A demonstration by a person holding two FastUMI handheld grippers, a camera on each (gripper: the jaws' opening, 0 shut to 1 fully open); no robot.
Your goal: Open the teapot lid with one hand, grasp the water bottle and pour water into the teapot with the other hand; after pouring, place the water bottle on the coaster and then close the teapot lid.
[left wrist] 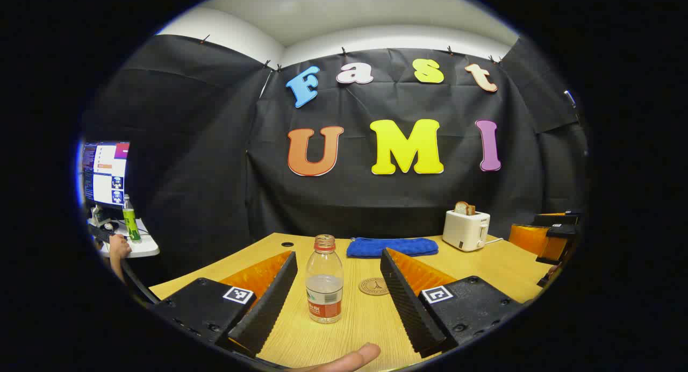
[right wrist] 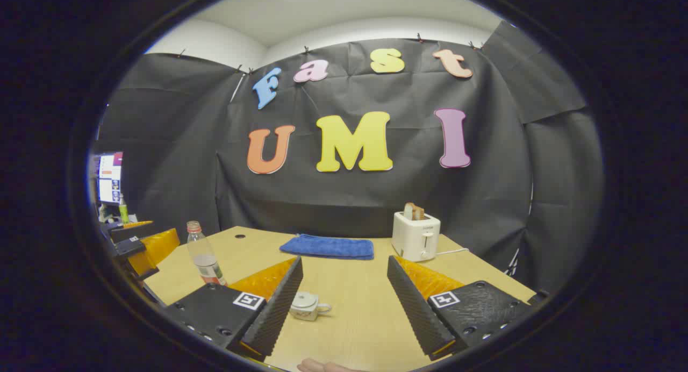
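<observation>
Fingers of the left gripper [left wrist: 333, 302] stand spread wide around the water bottle [left wrist: 324, 287] at lower centre, not touching it; the coaster [left wrist: 373, 286] lies just right. Close squarely on the bottle's label. Meanwhile the right gripper [right wrist: 336, 302], also spread, should centre on the small teapot [right wrist: 307, 306] low left of centre, lid on.

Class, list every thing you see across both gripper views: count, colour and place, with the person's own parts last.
water bottle: 1, clear, red cap, between left gripper's fingers
coaster: 1, brown, behind-right of bottle
teapot: 1, white, lid on, near right gripper's left finger
towel: 1, blue, table's far side
toaster: 1, white, holding bread, right of towel
table: 1, wooden
monitor: 1, far left
left gripper: 1, open
right gripper: 1, open
fingertip: 1, bottom edge
</observation>
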